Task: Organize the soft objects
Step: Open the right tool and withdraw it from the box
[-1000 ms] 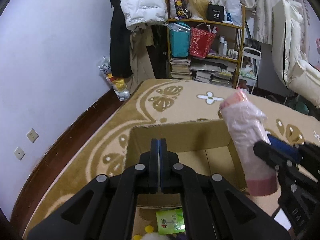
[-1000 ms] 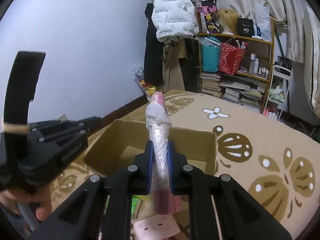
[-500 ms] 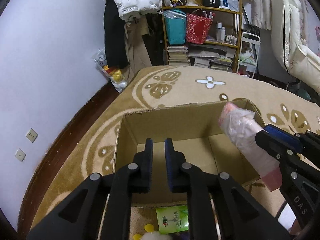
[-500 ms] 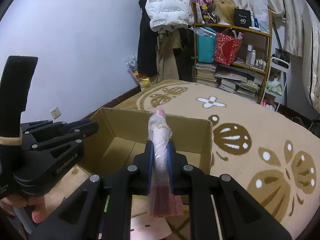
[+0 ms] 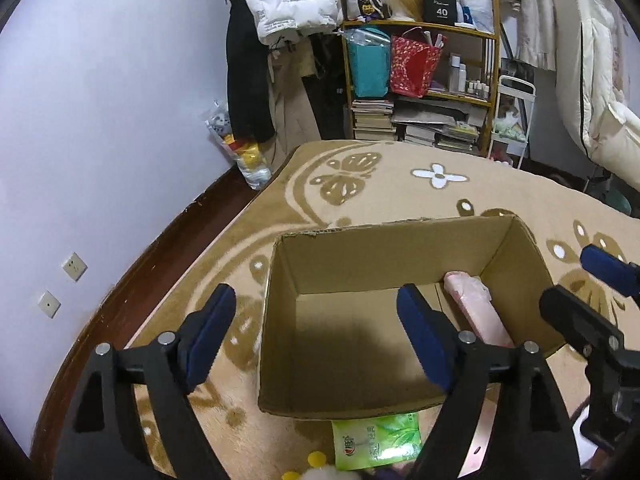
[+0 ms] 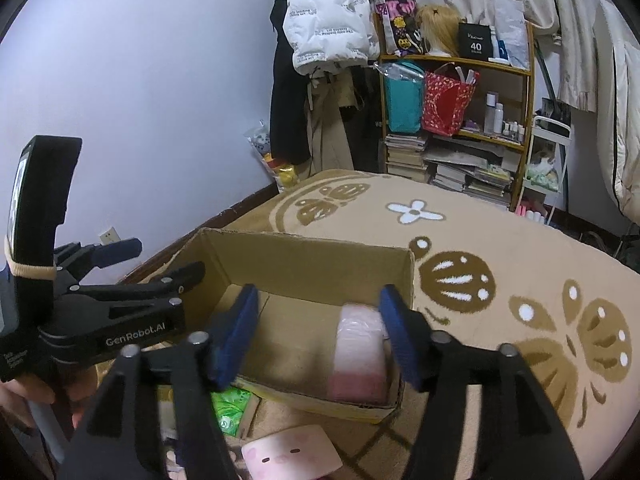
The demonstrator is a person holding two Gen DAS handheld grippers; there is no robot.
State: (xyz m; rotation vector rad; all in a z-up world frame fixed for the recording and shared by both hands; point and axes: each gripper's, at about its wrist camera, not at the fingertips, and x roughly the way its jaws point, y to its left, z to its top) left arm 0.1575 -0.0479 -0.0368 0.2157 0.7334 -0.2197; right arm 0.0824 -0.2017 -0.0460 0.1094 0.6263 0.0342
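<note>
An open cardboard box [image 5: 394, 254] stands on the patterned carpet. A pink roll of plastic bags [image 5: 478, 314] lies inside it against the right wall, also in the right wrist view [image 6: 360, 354]. My right gripper [image 6: 320, 304] hovers over the box's near edge. Its jaws are opening, and the roll lies below them, clear of both pads. My left gripper [image 5: 312, 310] is above the box's left near corner, its jaws opening with nothing between them. Each gripper shows in the other's view: the right gripper [image 5: 580, 280] and the left gripper [image 6: 164, 258].
A green tissue pack [image 5: 376, 444] and a pink cushion with a face [image 6: 292, 456] lie on the carpet in front of the box. A cluttered shelf [image 5: 420, 80], hanging coats and a bag of items [image 5: 244, 152] line the far wall.
The right gripper opened and let the pink roll drop into the box. The left gripper, shut a second ago, has spread wide. Both views now look down more steeply onto the box.
</note>
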